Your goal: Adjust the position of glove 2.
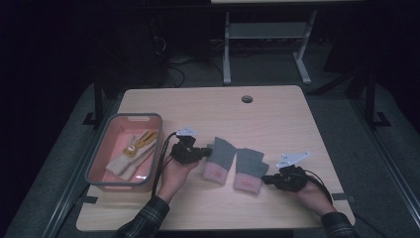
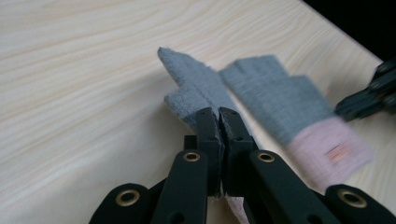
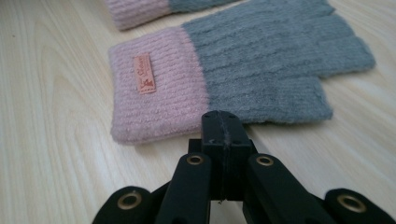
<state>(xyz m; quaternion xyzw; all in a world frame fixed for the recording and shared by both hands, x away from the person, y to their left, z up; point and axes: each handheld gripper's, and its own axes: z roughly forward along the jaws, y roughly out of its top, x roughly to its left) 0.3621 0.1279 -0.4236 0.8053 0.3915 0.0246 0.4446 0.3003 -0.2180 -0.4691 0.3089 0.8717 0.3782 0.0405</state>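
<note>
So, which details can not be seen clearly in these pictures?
- Left gripper: its shut jaws cover the left glove edge in the left gripper view, so the grip itself is hidden.
- Right glove: blurred there; label unreadable.
- Label: wording too small in the right gripper view.
- Basket contents: too small and dim in the high view.

We note a light wooden table (image 1: pixel 277 114) with a round cable hole (image 1: pixel 247 99), standing on grey carpet (image 1: pixel 64 148). Behind it, a white-legged desk frame (image 1: pixel 267 44) and loose cables (image 1: pixel 173 69). Surroundings dim, nearly black.
</note>
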